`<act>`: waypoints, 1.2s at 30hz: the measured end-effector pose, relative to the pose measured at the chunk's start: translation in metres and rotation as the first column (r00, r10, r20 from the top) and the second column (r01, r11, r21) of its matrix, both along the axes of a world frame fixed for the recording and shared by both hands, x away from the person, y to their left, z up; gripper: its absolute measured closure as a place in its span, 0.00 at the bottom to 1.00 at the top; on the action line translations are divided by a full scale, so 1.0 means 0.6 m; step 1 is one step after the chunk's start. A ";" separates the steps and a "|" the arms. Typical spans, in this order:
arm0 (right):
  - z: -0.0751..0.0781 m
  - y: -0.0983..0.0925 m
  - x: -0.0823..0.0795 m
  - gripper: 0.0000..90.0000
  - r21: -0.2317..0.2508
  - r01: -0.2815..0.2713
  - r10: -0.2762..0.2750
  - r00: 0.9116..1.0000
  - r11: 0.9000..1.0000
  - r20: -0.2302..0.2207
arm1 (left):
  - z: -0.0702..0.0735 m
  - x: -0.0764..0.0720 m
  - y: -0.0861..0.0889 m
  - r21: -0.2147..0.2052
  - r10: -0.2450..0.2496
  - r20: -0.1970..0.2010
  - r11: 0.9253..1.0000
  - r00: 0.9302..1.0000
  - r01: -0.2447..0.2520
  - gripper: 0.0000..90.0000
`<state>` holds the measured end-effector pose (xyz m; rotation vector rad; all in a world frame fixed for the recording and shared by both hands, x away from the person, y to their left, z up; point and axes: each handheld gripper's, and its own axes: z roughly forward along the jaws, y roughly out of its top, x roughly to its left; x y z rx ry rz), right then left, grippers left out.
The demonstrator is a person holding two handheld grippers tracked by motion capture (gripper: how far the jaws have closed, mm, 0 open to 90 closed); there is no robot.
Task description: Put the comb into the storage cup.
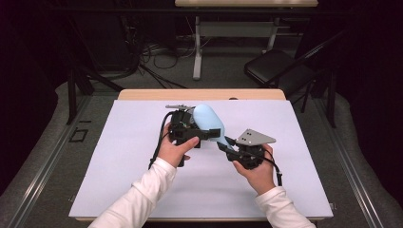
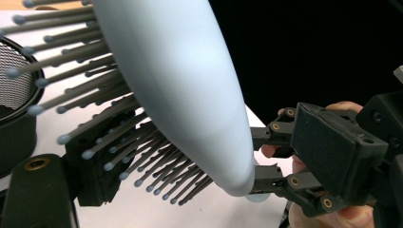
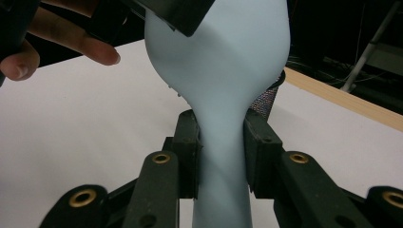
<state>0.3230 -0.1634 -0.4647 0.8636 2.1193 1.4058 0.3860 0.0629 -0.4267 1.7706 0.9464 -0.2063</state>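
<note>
R gripper: nearest in right gripper view; jaws clenched on narrow handle of pale-blue hairbrush, one pad each side, brush held off the surface.
Hairbrush position: raised over mid-table between both grippers; head toward L side, handle toward R; bristles face L gripper's jaws in left gripper view.
L gripper: at brush head; one jaw sits in among the bristles, the other not made out. Whether pads press on the head: cannot tell.
Step in hand (judged): handover or two-point hold of brush, L taking head while R keeps handle.
Doing it well: keep R firm until L seats on solid back of head, not on bristles alone – bristles flex, grip would slip. Square L jaws across head width. Avoid twisting handle between R pads; smooth rounded plastic likely to rotate.
Risk (judged): early R let-go = brush drops or tips.
Mesh cup: black mesh container stands on sheet just behind brush.
Surface: white sheet over wood-edged table; flat, no clutter near work.
Room: dark; grey floor, cable bundle, folding chair and second table beyond far edge.
</note>
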 end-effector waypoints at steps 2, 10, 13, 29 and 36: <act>0.000 0.000 0.000 0.78 0.001 0.000 0.000 1.000 1.000 0.002 | -0.001 0.000 -0.001 -0.009 0.002 -0.008 1.000 1.000 -0.002 0.18; 0.001 0.001 -0.002 0.78 0.003 0.000 0.000 1.000 1.000 0.006 | -0.002 0.003 -0.004 -0.022 0.001 -0.021 1.000 1.000 -0.002 0.18; 0.001 0.001 -0.002 0.78 0.004 0.000 0.000 1.000 1.000 0.008 | -0.002 0.003 -0.005 -0.029 -0.001 -0.029 1.000 1.000 0.001 0.18; 0.000 -0.001 -0.001 0.78 0.011 0.007 -0.007 1.000 1.000 0.012 | -0.005 0.003 -0.008 -0.037 0.010 -0.036 0.999 0.999 -0.011 0.21; -0.002 -0.001 -0.001 0.78 0.011 0.009 -0.009 1.000 1.000 0.016 | -0.006 0.003 -0.007 -0.060 0.036 -0.053 0.997 0.998 -0.039 0.24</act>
